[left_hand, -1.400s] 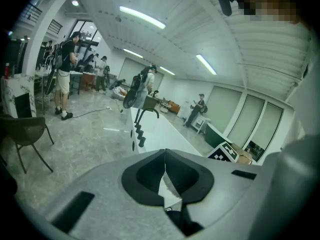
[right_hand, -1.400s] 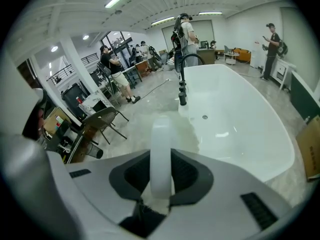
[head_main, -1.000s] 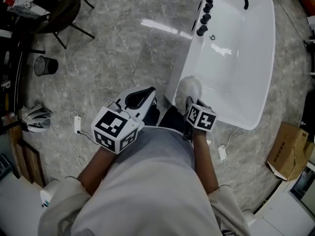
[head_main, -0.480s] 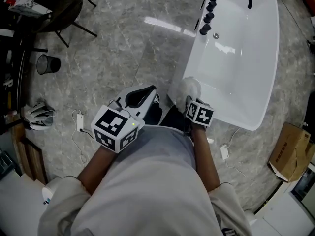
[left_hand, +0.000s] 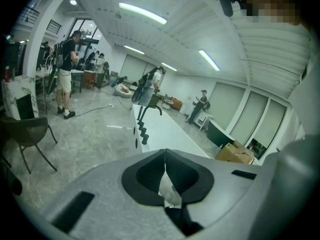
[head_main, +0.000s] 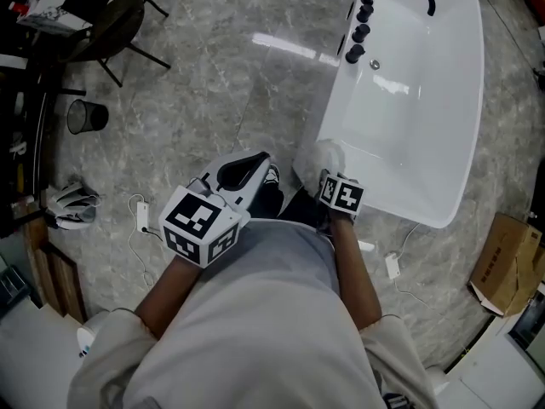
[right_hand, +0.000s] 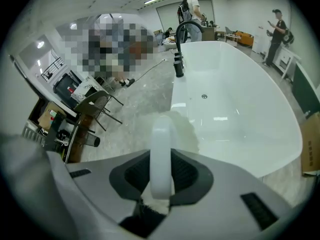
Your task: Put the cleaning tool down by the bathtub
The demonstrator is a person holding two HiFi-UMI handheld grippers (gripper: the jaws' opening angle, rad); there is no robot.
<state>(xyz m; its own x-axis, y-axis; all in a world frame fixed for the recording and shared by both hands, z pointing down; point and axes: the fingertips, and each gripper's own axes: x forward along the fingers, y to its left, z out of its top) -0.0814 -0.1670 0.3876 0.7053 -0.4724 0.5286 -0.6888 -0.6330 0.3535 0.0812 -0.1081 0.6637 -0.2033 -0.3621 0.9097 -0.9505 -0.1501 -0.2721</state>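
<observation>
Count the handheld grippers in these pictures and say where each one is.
2. The left gripper, shut and empty, is over the floor beside the bathtub; the right gripper, shut on the cleaning tool, is at the bathtub's near corner.

You won't find any legible words, numbers or brands here; the left marker cube [head_main: 202, 224] and right marker cube [head_main: 342, 195] bear only black-and-white square patterns.
</observation>
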